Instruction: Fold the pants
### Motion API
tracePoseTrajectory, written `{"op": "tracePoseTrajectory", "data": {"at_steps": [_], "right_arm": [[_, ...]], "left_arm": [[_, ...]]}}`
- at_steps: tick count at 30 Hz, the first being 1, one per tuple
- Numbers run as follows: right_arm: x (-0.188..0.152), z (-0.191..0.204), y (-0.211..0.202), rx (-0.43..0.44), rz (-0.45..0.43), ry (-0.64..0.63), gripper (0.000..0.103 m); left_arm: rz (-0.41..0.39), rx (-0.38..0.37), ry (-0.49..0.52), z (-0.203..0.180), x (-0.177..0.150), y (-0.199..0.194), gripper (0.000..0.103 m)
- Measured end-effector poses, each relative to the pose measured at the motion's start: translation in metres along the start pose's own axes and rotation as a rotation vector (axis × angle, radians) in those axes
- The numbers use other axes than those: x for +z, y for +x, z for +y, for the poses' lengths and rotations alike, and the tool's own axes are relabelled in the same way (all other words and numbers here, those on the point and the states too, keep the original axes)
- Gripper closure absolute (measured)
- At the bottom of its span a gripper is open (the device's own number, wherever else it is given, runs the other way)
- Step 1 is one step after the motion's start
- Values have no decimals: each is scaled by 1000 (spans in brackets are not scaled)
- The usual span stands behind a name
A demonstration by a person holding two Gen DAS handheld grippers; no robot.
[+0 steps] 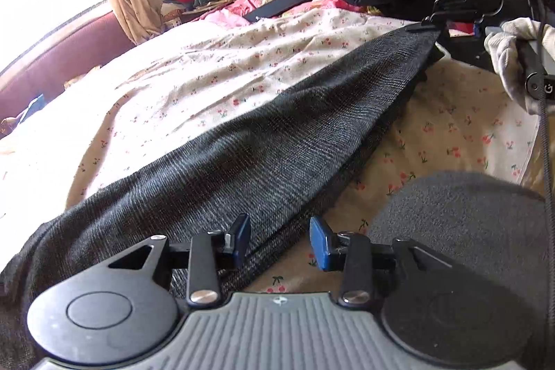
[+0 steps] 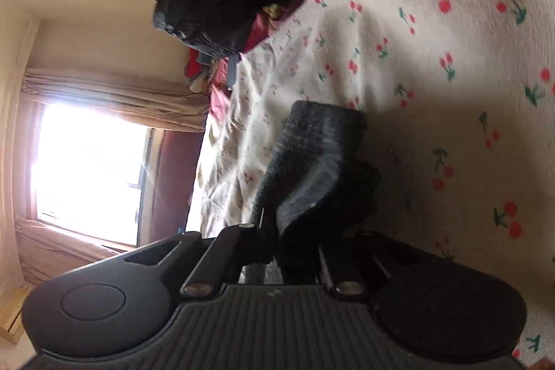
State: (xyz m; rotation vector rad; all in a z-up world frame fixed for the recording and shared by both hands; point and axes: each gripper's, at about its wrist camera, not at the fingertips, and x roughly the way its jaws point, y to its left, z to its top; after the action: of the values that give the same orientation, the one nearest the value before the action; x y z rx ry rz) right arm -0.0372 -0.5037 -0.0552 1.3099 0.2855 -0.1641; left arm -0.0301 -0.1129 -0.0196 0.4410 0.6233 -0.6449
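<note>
pants (image 1: 263, 141) stretched ahead of left gripper (image 1: 280, 240), jaws parted over edge. far end pinched in right gripper (image 2: 298, 214), seemingly. tension best kept even while folded over.

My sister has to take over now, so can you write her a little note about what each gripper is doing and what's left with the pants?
Left gripper: jaws open, holding nothing, sitting at the edge of the dark grey pants.
Right gripper: jaws shut on the far end of the pants, lifted off the bed.
The pants stretch in a long strip from one gripper to the other over the cherry-print sheet.
Done: far end picked up, pants pulled long.
Left: grab the near end with the left gripper, fold the pants and lay them flat.
</note>
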Motion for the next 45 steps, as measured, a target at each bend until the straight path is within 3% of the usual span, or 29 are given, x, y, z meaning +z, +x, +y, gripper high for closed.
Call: {"op": "tracePoseTrajectory", "data": {"at_steps": [1, 3, 4, 5, 6, 8, 10, 12, 14, 16, 19, 24, 27, 29, 33, 38, 45], "right_arm": [[7, 12, -12, 39, -33, -41, 98], [21, 32, -27, 5, -75, -151, 98], [24, 32, -23, -48, -59, -190, 98], [25, 28, -15, -115, -35, -215, 98], [24, 22, -6, -187, -6, -234, 98], [22, 2, 6, -311, 32, -247, 97], [19, -3, 8, -349, 41, -249, 97], [11, 9, -7, -367, 5, -329, 83], [2, 26, -24, -439, -42, -450, 70], [-9, 49, -35, -481, -51, -595, 69], [-40, 90, -39, -409, 44, -817, 69], [-161, 169, 6, -134, 400, -1345, 71], [-243, 169, 43, -40, 644, -1610, 72], [-280, 158, 61, -21, 740, -1761, 72], [-317, 143, 72, 41, 931, -1825, 73], [-328, 135, 67, 88, 975, -1862, 71], [-346, 128, 63, 121, 956, -1980, 71]], "left_arm": [[-14, -4, 7, -1, 2, -2, 52], [10, -19, 20, -3, 2, 6, 48], [51, -30, 19, -3, 0, 16, 48], [105, -52, -15, 0, -3, 29, 57], [131, -74, -83, 8, -5, 36, 57], [147, -114, -189, 23, -3, 35, 57], [133, -109, -173, 26, -2, 23, 57], [121, -63, -96, 25, -7, 8, 57], [113, -49, -75, 31, -11, -7, 57], [84, -34, -63, 39, -13, -26, 57], [41, 9, 18, 50, -16, -52, 55], [88, 48, 106, 74, -28, -50, 52], [150, 67, 115, 87, -37, -29, 52], [163, 45, 106, 93, -35, -18, 52], [223, -22, 196, 90, -41, -5, 55], [246, -56, 248, 88, -43, -5, 58], [227, 69, 367, 79, -47, -1, 54]]}}
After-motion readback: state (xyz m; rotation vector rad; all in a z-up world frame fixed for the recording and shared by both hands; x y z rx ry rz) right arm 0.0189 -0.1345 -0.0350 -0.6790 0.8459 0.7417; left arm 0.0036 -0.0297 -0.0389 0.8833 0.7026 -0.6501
